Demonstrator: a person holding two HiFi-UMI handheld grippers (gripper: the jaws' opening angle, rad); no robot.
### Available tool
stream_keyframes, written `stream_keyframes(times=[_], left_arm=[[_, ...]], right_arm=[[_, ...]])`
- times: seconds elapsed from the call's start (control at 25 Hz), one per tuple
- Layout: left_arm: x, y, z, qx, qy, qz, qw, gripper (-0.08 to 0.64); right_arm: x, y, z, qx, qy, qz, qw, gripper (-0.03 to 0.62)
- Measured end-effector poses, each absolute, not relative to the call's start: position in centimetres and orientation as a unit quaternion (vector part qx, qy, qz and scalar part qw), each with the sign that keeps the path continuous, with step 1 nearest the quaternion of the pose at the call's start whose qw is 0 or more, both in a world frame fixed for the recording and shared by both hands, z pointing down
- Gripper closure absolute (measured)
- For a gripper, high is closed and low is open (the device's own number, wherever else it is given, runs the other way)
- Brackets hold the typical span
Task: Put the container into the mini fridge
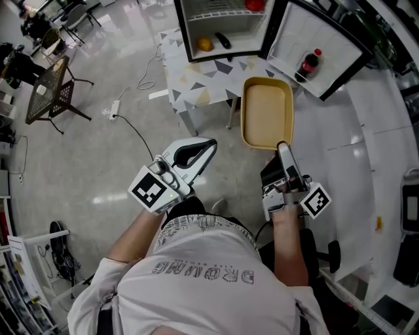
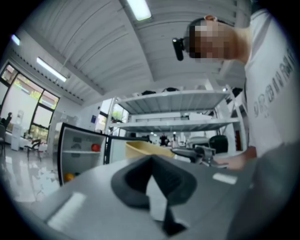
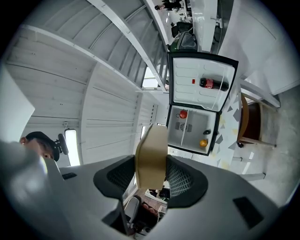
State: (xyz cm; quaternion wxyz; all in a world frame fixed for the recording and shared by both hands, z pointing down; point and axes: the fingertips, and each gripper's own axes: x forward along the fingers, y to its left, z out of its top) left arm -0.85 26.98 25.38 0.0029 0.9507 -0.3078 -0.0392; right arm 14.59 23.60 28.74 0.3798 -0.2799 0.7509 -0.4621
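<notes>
The tan, shallow container [image 1: 267, 111] hangs in the air in front of the open mini fridge [image 1: 222, 29]. My right gripper [image 1: 283, 147] is shut on the container's near rim. In the right gripper view the container [image 3: 151, 157] stands edge-on between both dark pads [image 3: 180, 180], with the fridge [image 3: 194, 131] beyond it. My left gripper [image 1: 208, 145] floats to the left of the container, shut and holding nothing. Its pads [image 2: 176, 180] meet in the left gripper view, where the container [image 2: 143, 149] shows behind them.
The fridge stands on a small table with a patterned cloth [image 1: 196, 78]. Inside are an orange [image 1: 205, 44], a dark item [image 1: 223, 40] and something red [image 1: 254, 5]. The open door [image 1: 327, 39] holds a cola bottle [image 1: 309, 63]. A chair [image 1: 55, 88] and floor cable [image 1: 114, 108] lie to the left.
</notes>
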Motion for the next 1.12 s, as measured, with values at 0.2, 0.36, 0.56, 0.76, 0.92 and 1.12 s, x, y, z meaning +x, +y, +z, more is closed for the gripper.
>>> stream_keyframes(times=[0.2,0.36,0.56,0.76,0.92,1.12], left_arm=[[0.3,25.9,25.5,0.951,-0.307,-0.039,0.000,0.554],[0.5,24.5,25.9,0.950,-0.309,-0.039,0.002,0.554],[0.5,22.0,26.4,0.949,-0.312,-0.043,0.006,0.554],[0.2,18.6,27.4,0.950,-0.309,-0.044,0.012,0.554],[-0.8,14.8,28.1,0.950,-0.308,-0.041,0.021,0.554],[-2.3,9.6,28.8,0.952,-0.302,-0.036,0.026,0.554]], right_arm=[[15.6,22.6,29.1,-0.280,0.750,-0.463,0.381,0.390],[16.1,21.3,29.5,-0.281,0.749,-0.464,0.380,0.390],[16.2,18.9,29.9,-0.283,0.749,-0.466,0.376,0.390],[16.1,15.7,31.0,-0.292,0.746,-0.469,0.372,0.390],[15.4,12.1,31.8,-0.300,0.741,-0.473,0.371,0.390],[14.2,7.2,33.1,-0.315,0.733,-0.480,0.365,0.390]])
